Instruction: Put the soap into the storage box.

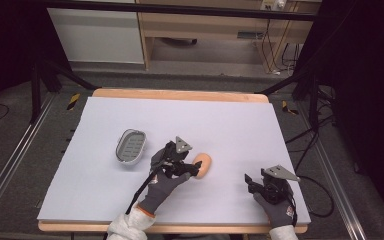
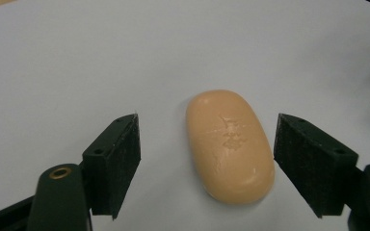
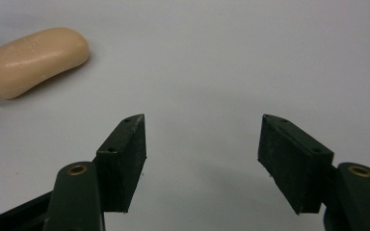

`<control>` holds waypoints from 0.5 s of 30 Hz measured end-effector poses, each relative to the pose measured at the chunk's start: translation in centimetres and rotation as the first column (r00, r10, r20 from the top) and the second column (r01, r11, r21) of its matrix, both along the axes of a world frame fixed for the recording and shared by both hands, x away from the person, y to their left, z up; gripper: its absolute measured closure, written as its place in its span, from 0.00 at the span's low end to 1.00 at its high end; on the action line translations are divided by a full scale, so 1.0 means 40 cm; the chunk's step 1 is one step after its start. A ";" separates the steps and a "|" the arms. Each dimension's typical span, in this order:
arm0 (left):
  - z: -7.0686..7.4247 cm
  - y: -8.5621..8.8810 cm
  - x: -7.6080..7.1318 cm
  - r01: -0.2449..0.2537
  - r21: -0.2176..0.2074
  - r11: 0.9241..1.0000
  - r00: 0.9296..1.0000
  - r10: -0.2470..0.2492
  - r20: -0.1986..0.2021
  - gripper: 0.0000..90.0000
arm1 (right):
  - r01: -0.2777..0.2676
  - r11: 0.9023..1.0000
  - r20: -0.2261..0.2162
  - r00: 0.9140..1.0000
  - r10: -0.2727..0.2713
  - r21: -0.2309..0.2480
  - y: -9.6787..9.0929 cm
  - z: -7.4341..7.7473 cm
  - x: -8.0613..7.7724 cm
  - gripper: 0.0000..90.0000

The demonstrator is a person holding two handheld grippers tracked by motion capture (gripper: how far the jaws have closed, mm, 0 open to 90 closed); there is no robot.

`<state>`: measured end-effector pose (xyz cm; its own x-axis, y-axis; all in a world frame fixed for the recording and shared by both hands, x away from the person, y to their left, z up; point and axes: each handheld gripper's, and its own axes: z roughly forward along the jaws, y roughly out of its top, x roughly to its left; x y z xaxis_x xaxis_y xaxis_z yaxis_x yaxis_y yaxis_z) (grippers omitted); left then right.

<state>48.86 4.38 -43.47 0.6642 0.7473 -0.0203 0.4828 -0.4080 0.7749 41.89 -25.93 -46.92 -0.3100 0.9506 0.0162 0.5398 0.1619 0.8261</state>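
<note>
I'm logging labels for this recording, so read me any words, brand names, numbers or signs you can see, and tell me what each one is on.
No text can be read anywhere.
Soap bar: a stamped mark on its top face, too worn and blurred to read.
Soap dish: no lettering visible.
Left gripper and right gripper: no markings visible on either.

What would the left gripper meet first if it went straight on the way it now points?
The bar of soap. It lies on the white table cover between the left gripper's open jaws, nearer the right-hand one and probably untouched, so any further advance brings them alongside it.
</note>
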 end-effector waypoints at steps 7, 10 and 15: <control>-0.014 -0.024 0.009 0.008 0.019 1.000 1.000 -0.008 -0.015 0.26 | 0.001 1.000 0.001 1.000 -0.001 0.003 0.000 0.001 0.000 0.38; -0.019 -0.034 0.012 0.013 0.032 0.999 1.000 -0.013 -0.018 0.25 | 0.001 1.000 0.001 1.000 -0.001 0.002 0.000 0.001 0.000 0.38; -0.028 -0.049 0.017 0.021 0.050 0.999 0.999 -0.019 -0.030 0.25 | 0.000 1.000 0.001 1.000 0.000 0.003 0.000 0.001 0.000 0.38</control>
